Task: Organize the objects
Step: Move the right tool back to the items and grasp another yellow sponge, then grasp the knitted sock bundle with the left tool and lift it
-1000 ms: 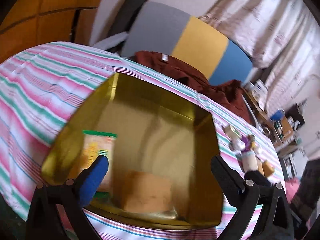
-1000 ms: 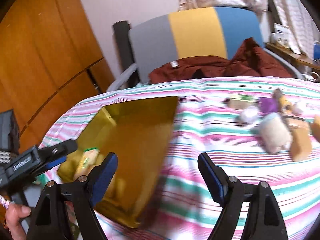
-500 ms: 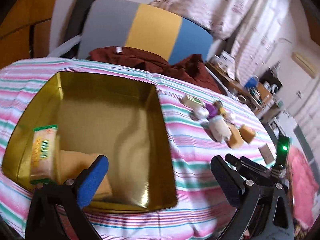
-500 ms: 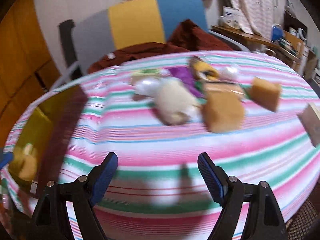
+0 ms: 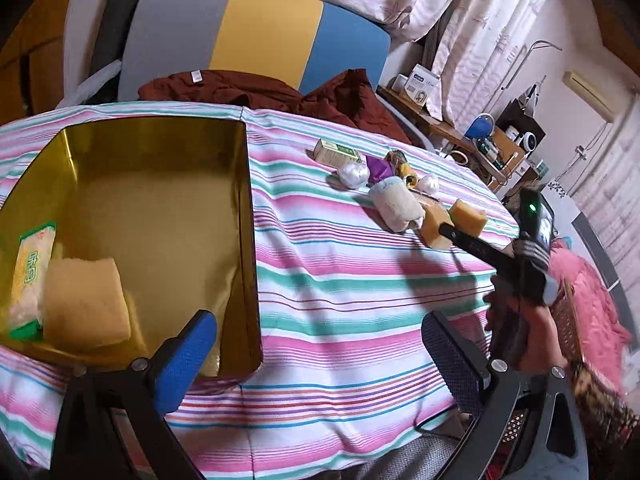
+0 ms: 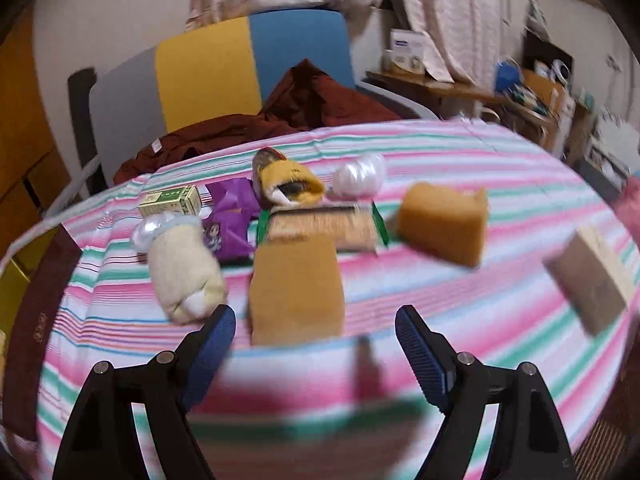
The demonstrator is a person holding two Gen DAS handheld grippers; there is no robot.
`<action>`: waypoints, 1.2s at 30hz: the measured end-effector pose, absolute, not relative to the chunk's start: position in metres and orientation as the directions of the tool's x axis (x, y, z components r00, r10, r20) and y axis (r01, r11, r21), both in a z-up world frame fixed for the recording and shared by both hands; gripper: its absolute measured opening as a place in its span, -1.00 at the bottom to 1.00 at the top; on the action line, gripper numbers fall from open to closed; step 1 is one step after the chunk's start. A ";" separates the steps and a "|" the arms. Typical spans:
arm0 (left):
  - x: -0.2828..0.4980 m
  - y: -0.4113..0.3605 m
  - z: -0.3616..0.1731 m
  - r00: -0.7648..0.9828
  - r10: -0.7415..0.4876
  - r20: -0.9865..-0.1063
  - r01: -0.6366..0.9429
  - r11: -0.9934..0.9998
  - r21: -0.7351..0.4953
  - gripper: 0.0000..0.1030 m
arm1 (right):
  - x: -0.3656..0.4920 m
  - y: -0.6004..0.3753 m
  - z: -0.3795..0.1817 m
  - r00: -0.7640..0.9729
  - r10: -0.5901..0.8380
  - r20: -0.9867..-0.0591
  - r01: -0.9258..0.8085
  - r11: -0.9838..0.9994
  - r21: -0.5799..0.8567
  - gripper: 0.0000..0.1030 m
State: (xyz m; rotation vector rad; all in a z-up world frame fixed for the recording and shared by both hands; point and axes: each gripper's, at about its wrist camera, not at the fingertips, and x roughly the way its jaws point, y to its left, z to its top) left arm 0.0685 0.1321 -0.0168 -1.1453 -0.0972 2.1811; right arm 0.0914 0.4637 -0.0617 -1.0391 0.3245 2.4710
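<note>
A gold tin box [image 5: 160, 152] lies on the striped table at the left and holds a yellow sponge [image 5: 82, 304] and a green-edged packet [image 5: 30, 268]. My left gripper [image 5: 320, 352] is open and empty, just right of the box's near corner. My right gripper [image 6: 316, 344] is open and empty, its fingertips just short of a brown sponge [image 6: 296, 284]. Around that sponge lie a cream rolled sock [image 6: 182, 268], a purple packet [image 6: 230, 220], a biscuit packet [image 6: 320, 226], another sponge [image 6: 444, 222] and a tan box [image 6: 590, 280].
A small green carton [image 6: 172, 200], a yellow sock [image 6: 292, 182] and white wrapped balls [image 6: 358, 174] lie behind the pile. A chair with a dark red garment [image 5: 256, 92] stands past the table's far edge. A cluttered shelf [image 5: 492, 140] is at the right.
My right gripper has swung from the gold box to the pile and closed in on the brown sponge. My left gripper has pulled back and turned right; the box sits further left.
</note>
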 end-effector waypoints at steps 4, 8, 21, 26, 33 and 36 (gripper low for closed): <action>0.072 0.137 -0.014 -0.402 0.572 -0.715 -0.526 -0.783 -0.331 1.00 | 0.079 0.473 -0.072 -0.627 0.258 -0.735 -0.444 -0.894 0.065 0.61; 0.072 0.146 -0.015 -0.400 0.554 -0.730 -0.527 -0.791 -0.311 1.00 | 0.073 0.473 -0.079 -0.634 0.234 -0.737 -0.418 -0.906 0.072 0.38; 0.060 0.186 -0.012 -0.369 0.530 -0.764 -0.555 -0.785 -0.277 1.00 | 0.083 0.447 -0.068 -0.667 0.324 -0.671 -0.396 -0.917 -0.049 0.05; 0.046 0.212 -0.013 -0.339 0.542 -0.769 -0.549 -0.778 -0.307 1.00 | 0.092 0.475 -0.083 -0.605 0.362 -0.709 -0.519 -0.855 0.007 0.05; 0.026 0.256 -0.022 -0.288 0.574 -0.767 -0.561 -0.750 -0.350 1.00 | 0.097 0.477 -0.086 -0.628 0.358 -0.691 -0.520 -0.854 0.030 0.05; 0.018 0.280 -0.026 -0.280 0.573 -0.770 -0.580 -0.740 -0.340 1.00 | 0.103 0.483 -0.088 -0.651 0.335 -0.682 -0.521 -0.850 0.080 0.05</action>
